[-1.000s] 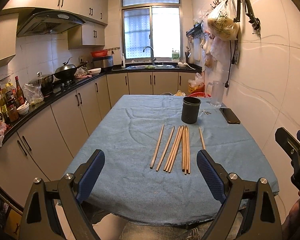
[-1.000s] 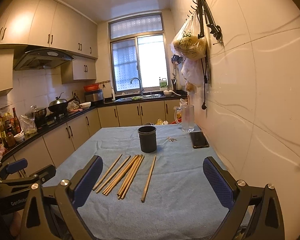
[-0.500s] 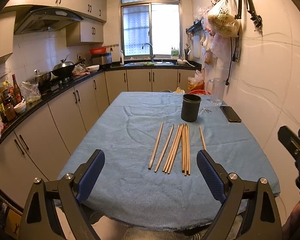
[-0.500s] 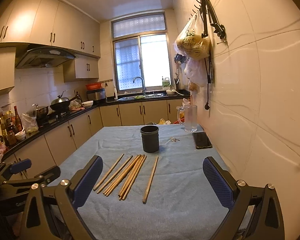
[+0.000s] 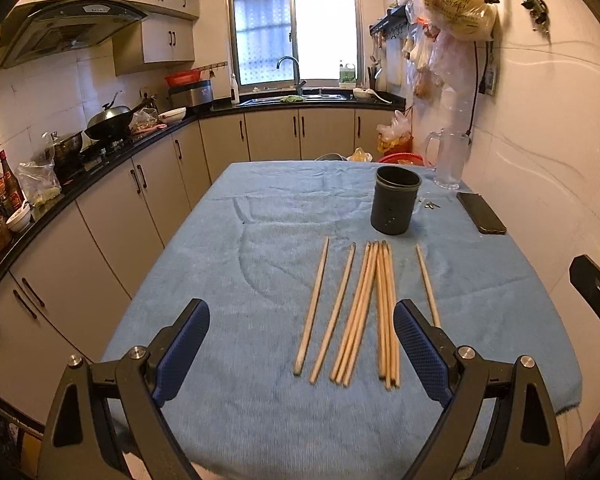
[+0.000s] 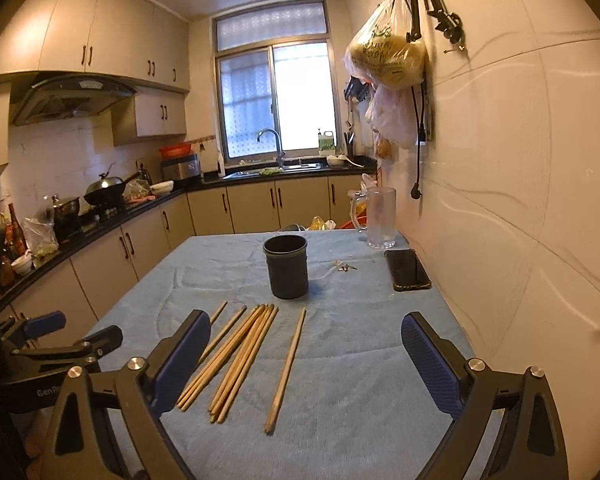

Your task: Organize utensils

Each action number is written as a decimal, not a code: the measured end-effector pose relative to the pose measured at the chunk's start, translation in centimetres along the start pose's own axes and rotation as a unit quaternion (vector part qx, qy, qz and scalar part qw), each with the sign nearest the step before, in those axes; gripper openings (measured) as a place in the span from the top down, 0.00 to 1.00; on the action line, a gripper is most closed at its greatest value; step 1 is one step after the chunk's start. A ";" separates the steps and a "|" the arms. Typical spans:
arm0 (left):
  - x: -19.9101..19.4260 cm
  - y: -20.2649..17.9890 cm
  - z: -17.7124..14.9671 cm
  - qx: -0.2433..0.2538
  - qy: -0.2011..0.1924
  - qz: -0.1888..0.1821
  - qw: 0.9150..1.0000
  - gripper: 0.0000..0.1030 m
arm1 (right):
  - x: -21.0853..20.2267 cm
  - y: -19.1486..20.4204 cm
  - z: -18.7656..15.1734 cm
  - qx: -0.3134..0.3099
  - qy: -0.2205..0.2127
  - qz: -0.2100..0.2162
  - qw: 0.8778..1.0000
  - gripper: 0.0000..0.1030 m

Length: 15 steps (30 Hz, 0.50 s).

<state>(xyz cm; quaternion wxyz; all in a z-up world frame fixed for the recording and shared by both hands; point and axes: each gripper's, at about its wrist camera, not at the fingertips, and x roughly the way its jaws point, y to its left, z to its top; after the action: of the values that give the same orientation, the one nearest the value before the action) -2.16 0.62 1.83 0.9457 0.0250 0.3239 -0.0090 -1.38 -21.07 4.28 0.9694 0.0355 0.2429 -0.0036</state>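
Nothing is organized yet: all the long wooden chopsticks (image 5: 364,308) lie on the blue cloth-covered table (image 5: 240,264) just before the empty dark cylindrical holder (image 5: 394,205). Left gripper (image 5: 302,350) and right gripper (image 6: 306,360) hover with jaws spread, holding nothing.

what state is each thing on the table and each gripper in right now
chopsticks: lying flat on the cloth, none picked up
dark cup: upright, looks empty
glass mug: upright, looks empty
phone: flat, screen dark
blue cloth: spread over the table, slightly wrinkled
left gripper: open, holding nothing
right gripper: open, holding nothing
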 end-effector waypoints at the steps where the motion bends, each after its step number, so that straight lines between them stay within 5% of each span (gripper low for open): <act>1: 0.5 0.0 0.2 0.000 0.001 0.002 1.000 0.10 | 0.6 0.1 0.1 -0.002 0.002 0.001 1.000 0.06; 15: 8.0 1.4 1.8 -0.009 0.049 0.005 0.999 0.10 | 10.9 0.8 -0.1 -0.007 0.081 0.020 0.996 0.08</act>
<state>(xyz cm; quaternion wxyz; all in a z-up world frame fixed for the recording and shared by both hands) 5.36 1.96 -1.62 0.9291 0.0179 0.3694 -0.0004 8.19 -20.20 -0.83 0.9465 0.0337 0.3203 0.0205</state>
